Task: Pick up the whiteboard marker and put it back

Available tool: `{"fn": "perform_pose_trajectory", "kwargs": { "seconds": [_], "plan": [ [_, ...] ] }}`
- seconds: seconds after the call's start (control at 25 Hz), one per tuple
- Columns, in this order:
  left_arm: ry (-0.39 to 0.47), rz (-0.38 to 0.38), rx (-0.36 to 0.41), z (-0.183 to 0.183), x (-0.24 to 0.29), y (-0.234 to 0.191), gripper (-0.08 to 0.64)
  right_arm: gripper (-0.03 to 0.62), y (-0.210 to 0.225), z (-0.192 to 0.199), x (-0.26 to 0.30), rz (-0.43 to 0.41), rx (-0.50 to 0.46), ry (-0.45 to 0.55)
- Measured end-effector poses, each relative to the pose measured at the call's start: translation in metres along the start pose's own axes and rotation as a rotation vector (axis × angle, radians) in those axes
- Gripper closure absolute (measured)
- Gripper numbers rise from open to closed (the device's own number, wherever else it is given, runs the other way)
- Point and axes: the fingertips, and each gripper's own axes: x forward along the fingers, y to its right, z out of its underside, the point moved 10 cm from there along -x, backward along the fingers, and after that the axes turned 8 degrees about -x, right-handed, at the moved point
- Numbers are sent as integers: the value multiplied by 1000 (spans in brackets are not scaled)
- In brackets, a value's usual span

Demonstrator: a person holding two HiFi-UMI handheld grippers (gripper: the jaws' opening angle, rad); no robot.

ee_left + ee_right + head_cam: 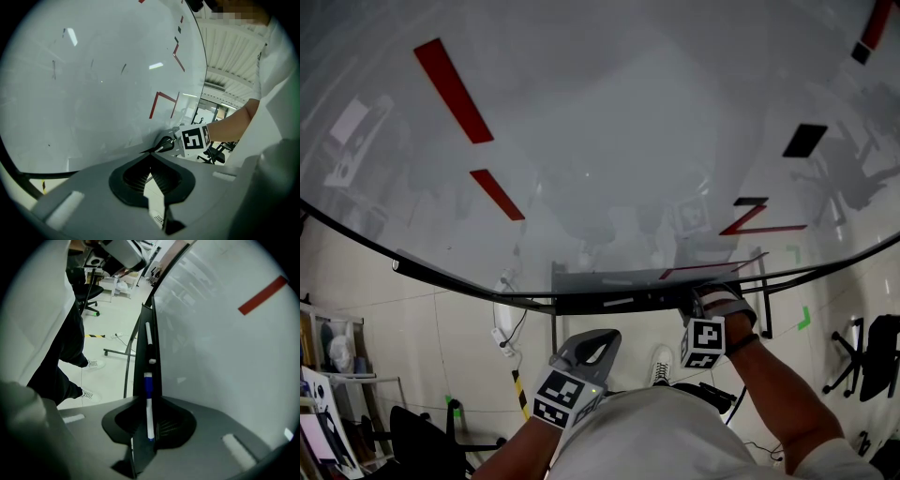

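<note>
At the tray: the marker (148, 383), white with a blue cap, lies lengthwise along the dark tray (156, 366) at the foot of the board (225, 357), between my right jaws.
Right gripper (150, 408): jaws closed in on the marker's white barrel, one pad on each side; the blue cap sticks out past the tips.
Second marker (149, 341): farther along the same tray, apart from mine.
Left gripper (151, 159): jaws closed tip to tip, holding nothing.
Right arm: my forearm (778, 384) reaches forward and up to the tray.
Left arm: held low and close to my body, below the tray, with the gripper pointing towards the right one.
</note>
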Motion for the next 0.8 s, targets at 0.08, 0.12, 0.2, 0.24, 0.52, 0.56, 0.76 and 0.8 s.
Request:
{"fn": "perform_pose_trajectory", "kwargs": {
  "seconds": [0.08,0.12,0.2,0.24,0.52,0.56,0.76,0.8],
  "plan": [
    [-2,1,-3,1,0,0,543,562,-1,-2,2,-5,-31,-9],
    [-4,4,-8,1,0,0,543,566,-1,-3,2,-2,-41,-14],
    [-7,7,-13,2,0,1,543,566,0,-3,2,2,-45,-15],
    [-7,5,-11,2,0,0,543,566,0,-3,2,-1,-41,-11],
    [-10,13,-11,1,2,2,543,568,-2,-1,2,0,-38,-5],
    [-11,13,-9,1,3,2,543,567,-1,-1,1,7,-46,-6],
    [-12,10,-1,1,3,2,543,558,1,-3,-13,36,-34,10],
    [-12,10,-3,1,4,2,543,558,1,-2,-16,42,-23,12]
  ]
}}
